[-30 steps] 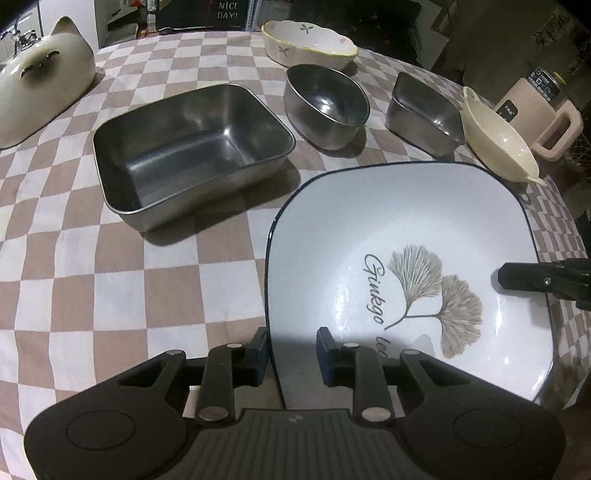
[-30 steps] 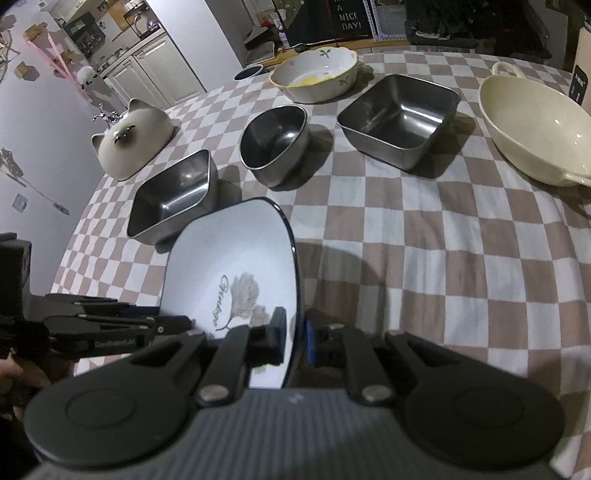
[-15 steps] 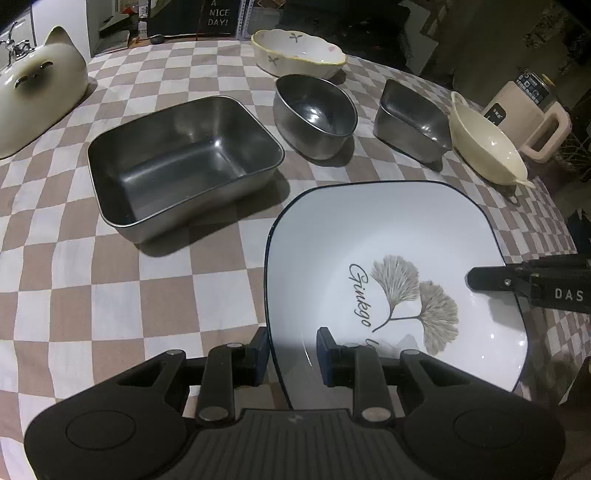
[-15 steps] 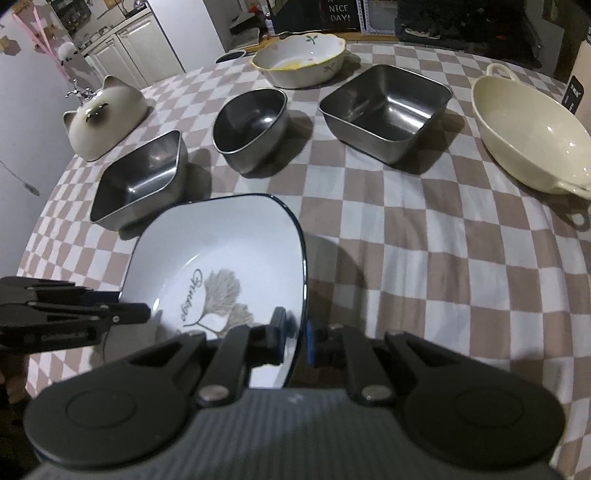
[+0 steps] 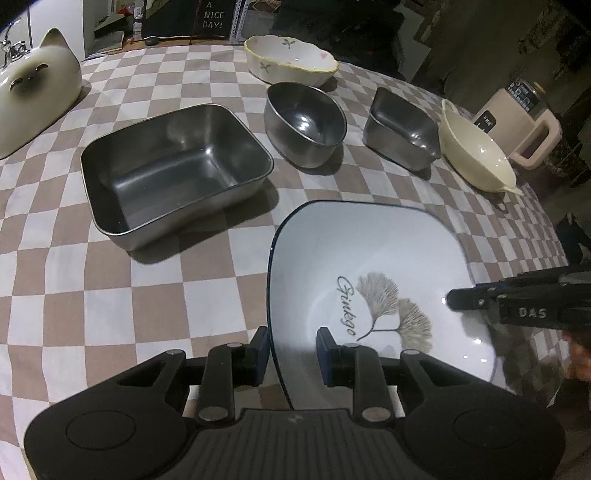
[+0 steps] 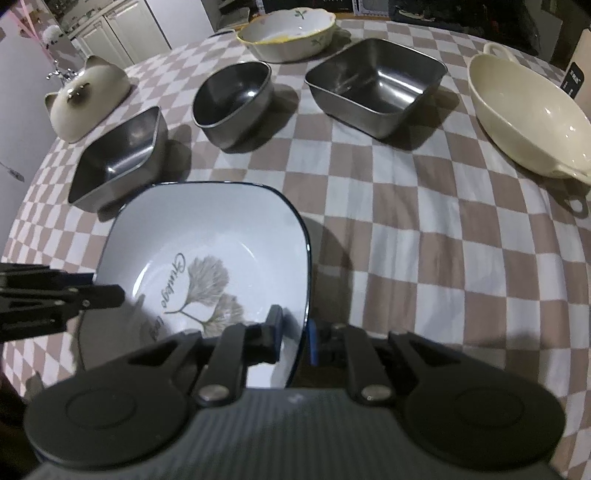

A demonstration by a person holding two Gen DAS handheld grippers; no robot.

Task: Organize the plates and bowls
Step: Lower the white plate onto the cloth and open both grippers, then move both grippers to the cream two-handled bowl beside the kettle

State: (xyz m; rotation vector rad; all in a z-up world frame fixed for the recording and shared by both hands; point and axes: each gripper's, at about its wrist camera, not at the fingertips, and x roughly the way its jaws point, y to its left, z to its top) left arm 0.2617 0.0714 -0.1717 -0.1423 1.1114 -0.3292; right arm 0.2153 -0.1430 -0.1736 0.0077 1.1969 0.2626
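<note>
Plates and bowls crowd the checked surface (image 6: 424, 266), and the biggest flat piece, the white ginkgo plate (image 5: 369, 266), sits at the near edge between both tools. The left tool (image 5: 291, 350) straddles the plate's near-left rim with its jaws still spread a little wider than the rim; whether the pads actually touch it I cannot tell. The right tool (image 6: 293, 332) pinches the opposite rim, jaws pressed close on either side of the dark edge.

Risk, as I judge it: the glazed plate is held only by thin rim bites, so a lift with one side loose could tilt it and let it slide out, or the unclosed left side could drag it against the cloth.

Next in size, the large steel tray (image 5: 173, 166) stands just beyond the plate's far-left corner and is the closest thing to strike if the plate swings forward. The cream handled bowl (image 6: 528, 122) lies well to the right. The square steel bowl (image 6: 376, 85), the round steel bowl (image 6: 236, 99) and the flowered bowl (image 6: 288, 33) form the back rows, clear of the plate. A cat-shaped lid (image 5: 33, 96) rests at far left.
</note>
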